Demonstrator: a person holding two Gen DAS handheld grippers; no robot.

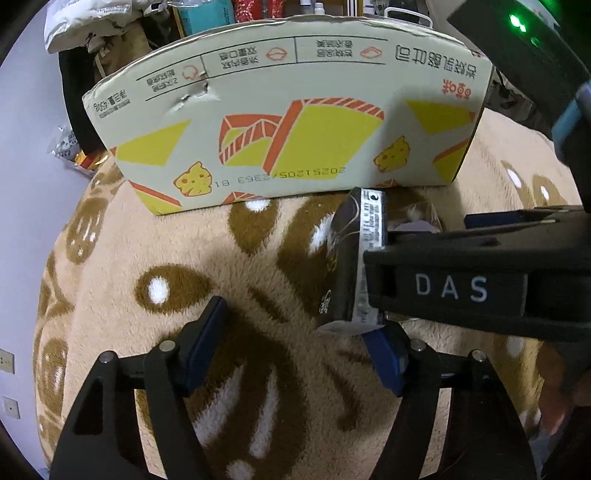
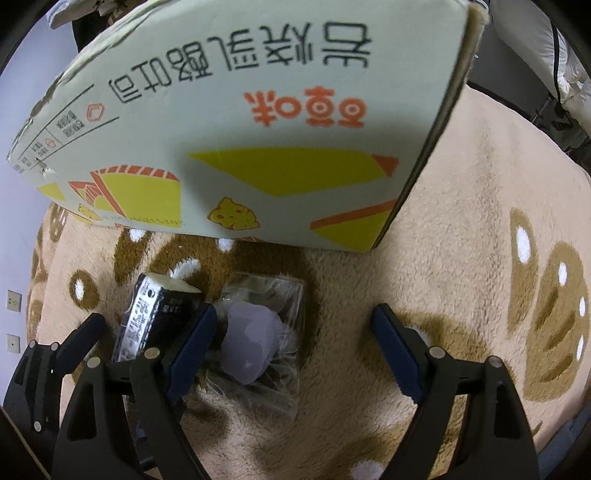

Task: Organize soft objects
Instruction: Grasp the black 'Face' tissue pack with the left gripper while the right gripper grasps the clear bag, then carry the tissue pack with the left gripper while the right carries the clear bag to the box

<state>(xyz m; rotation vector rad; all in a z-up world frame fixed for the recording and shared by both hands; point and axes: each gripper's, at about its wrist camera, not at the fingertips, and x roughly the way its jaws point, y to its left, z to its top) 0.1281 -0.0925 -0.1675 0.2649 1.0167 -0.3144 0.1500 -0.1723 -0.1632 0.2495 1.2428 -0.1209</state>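
Note:
A dark, printed tissue pack (image 1: 351,266) stands on end on the beige plush blanket (image 1: 129,240), in front of a printed cardboard box (image 1: 288,122). My left gripper (image 1: 295,350) is open; the pack's lower end sits at the tip of its right finger, and the left finger is far from it. A right gripper finger (image 1: 443,284) lies against the pack's side. In the right wrist view, a clear bag holding a pale lilac soft item (image 2: 255,343) lies between the open fingers of my right gripper (image 2: 295,354), close to the left pad. The pack (image 2: 155,317) is outside that pad.
The box (image 2: 258,129) stands upright across the far side of the blanket (image 2: 461,240). Behind it are piled bags and colourful packages (image 1: 92,22). Wall sockets (image 1: 7,362) show at the left. A white padded item (image 2: 569,74) lies off the blanket's far right edge.

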